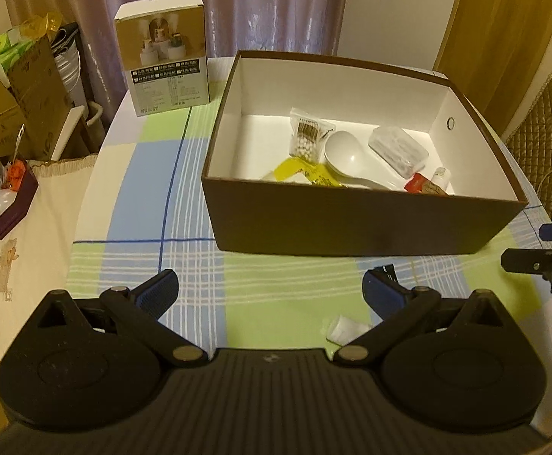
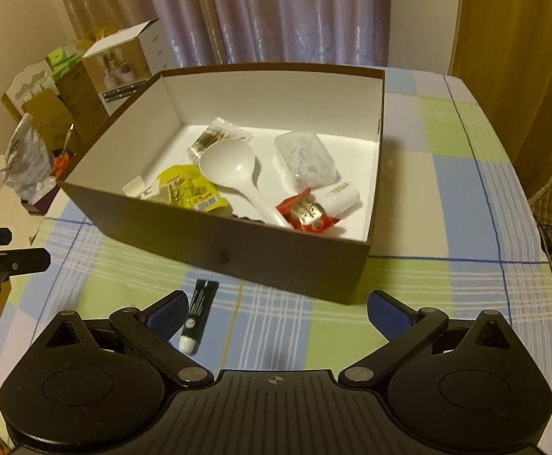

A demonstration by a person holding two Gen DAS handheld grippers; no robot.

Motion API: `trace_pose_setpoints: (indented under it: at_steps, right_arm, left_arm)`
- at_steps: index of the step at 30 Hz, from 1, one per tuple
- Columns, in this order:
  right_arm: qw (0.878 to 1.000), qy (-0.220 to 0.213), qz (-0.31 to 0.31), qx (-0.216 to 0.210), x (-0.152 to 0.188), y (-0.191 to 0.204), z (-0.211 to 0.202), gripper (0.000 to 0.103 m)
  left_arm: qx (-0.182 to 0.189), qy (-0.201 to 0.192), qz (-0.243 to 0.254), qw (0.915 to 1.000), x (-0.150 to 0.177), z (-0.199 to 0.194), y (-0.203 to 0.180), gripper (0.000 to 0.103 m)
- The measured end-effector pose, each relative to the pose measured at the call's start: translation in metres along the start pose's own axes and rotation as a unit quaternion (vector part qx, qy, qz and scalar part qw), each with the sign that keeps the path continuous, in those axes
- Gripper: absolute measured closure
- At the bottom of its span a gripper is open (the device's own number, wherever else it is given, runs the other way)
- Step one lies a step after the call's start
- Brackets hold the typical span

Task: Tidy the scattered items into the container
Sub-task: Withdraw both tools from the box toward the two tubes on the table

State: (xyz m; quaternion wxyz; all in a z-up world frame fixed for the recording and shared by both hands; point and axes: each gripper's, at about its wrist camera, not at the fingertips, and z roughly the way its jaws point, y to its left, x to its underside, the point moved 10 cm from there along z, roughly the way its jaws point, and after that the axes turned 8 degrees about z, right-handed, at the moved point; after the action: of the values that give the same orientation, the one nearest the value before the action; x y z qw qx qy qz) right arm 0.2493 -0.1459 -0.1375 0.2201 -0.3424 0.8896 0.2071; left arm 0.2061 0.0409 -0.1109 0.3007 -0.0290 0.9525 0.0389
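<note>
A brown box (image 1: 352, 223) with white inner walls stands on the checked tablecloth. Inside lie a white spoon (image 1: 348, 159), a bead packet (image 1: 308, 134), a clear plastic pack (image 1: 397, 148), a yellow packet (image 1: 298, 170), a red sachet (image 2: 306, 210) and a small white bottle (image 2: 342, 197). A black tube with a white cap (image 2: 200, 311) lies on the cloth in front of the box, just beside the left finger of my right gripper (image 2: 276, 314), which is open and empty. My left gripper (image 1: 270, 295) is also open and empty, and its right finger partly hides the tube.
A printed product carton (image 1: 166, 60) stands behind the box at the left. Cardboard boxes and a purple tray (image 1: 7, 204) crowd a side table on the left. A quilted chair (image 1: 541, 144) sits at the right, and curtains hang behind.
</note>
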Motion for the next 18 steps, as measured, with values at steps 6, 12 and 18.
trace_pose_setpoints:
  at_steps: [6,12,18]
  right_arm:
    - [1.000,0.009,0.001,0.011,0.013,-0.002,0.001,0.000]
    - [1.000,0.023,0.006,0.014,0.029,-0.005,0.001,0.000]
    - [0.999,0.041,0.010,0.021,0.047,-0.010,0.003,0.000]
  left_arm:
    - [0.002,0.014,0.002,0.9999,0.012,0.000,-0.007,0.001]
    - [0.006,0.033,0.009,0.9994,0.028,0.004,-0.015,0.001]
    - [0.008,0.042,0.016,0.9989,0.035,0.006,-0.022,0.001]
